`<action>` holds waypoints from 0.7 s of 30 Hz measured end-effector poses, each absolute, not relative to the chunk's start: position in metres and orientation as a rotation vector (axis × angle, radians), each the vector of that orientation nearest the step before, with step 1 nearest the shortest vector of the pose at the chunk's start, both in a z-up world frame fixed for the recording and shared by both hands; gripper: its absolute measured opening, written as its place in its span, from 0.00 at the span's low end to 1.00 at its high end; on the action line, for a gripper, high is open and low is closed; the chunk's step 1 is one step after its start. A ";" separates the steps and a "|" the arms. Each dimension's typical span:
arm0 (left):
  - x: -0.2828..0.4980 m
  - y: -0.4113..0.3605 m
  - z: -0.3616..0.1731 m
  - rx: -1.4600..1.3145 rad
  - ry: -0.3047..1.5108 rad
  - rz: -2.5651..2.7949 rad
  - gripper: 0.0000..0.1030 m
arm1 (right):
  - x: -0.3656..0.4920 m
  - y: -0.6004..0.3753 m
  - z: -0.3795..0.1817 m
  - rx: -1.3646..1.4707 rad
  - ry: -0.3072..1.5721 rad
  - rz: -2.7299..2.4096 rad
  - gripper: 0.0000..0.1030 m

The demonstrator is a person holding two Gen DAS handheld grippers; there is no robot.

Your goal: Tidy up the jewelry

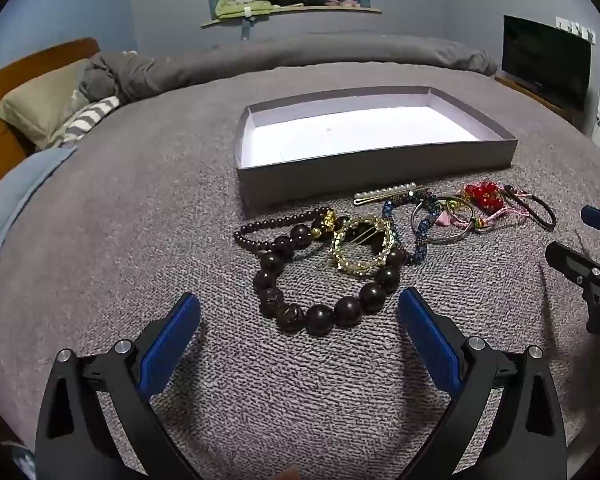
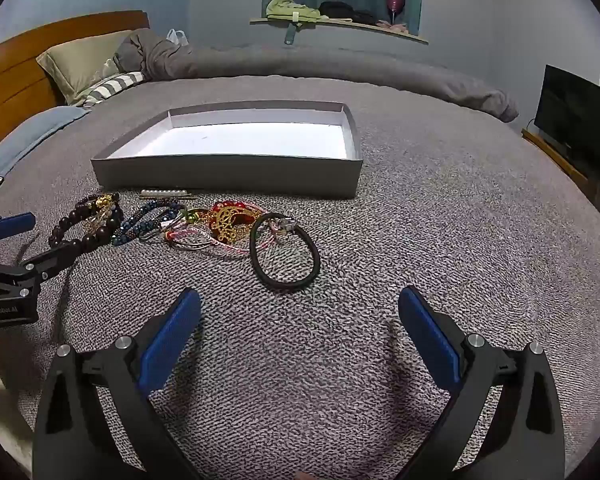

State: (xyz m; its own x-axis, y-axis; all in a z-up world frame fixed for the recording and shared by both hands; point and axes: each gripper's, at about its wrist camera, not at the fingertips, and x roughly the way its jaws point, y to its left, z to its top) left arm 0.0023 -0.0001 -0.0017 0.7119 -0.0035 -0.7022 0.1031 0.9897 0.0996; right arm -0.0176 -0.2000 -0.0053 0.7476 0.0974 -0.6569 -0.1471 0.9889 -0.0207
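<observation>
The left tongs (image 1: pixel 299 308) are held released, their blue pads (image 1: pixel 172 344) spread wide above the grey bed cover (image 1: pixel 140 240), and nothing is gripped between them. Just beyond their tips a large dark bead bracelet (image 1: pixel 324 296) is laid on the bed, overlapped at its far side by a gold ring-shaped piece (image 1: pixel 362 248) and touched by a strand of smaller dark beads (image 1: pixel 276 226). The right tongs (image 2: pixel 299 308) are likewise seen released and empty, lowered over bare cover near the bed's front edge. Ahead of them a black cord bracelet (image 2: pixel 286 254) is laid flat, its far end resting against a tangle of red, gold and pink pieces (image 2: pixel 230 220). Blue beaded bracelets (image 1: pixel 414 220) and a pearl hair clip (image 1: pixel 384 193) are found further on, the clip just beside the near wall of the grey box (image 1: pixel 376 170). The box is set open toward the middle of the bed, its white floor bare. A folded grey duvet (image 2: pixel 340 70) is piled along the far edge.
</observation>
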 end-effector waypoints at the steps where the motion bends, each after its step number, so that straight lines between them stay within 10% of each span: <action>1: 0.003 -0.001 -0.002 0.135 0.777 -0.061 0.98 | -0.018 -0.200 -0.005 -0.073 0.713 0.133 0.95; 21: 0.004 0.001 -0.003 0.135 0.774 -0.066 0.98 | -0.019 -0.199 -0.005 -0.076 0.712 0.132 0.95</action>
State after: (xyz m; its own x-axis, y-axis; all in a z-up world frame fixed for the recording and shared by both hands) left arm 0.0036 0.0008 -0.0027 0.7135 -0.0094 -0.7006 0.1087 0.9893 0.0974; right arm -0.0186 -0.1990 -0.0045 0.7494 0.0949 -0.6553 -0.1463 0.9889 -0.0242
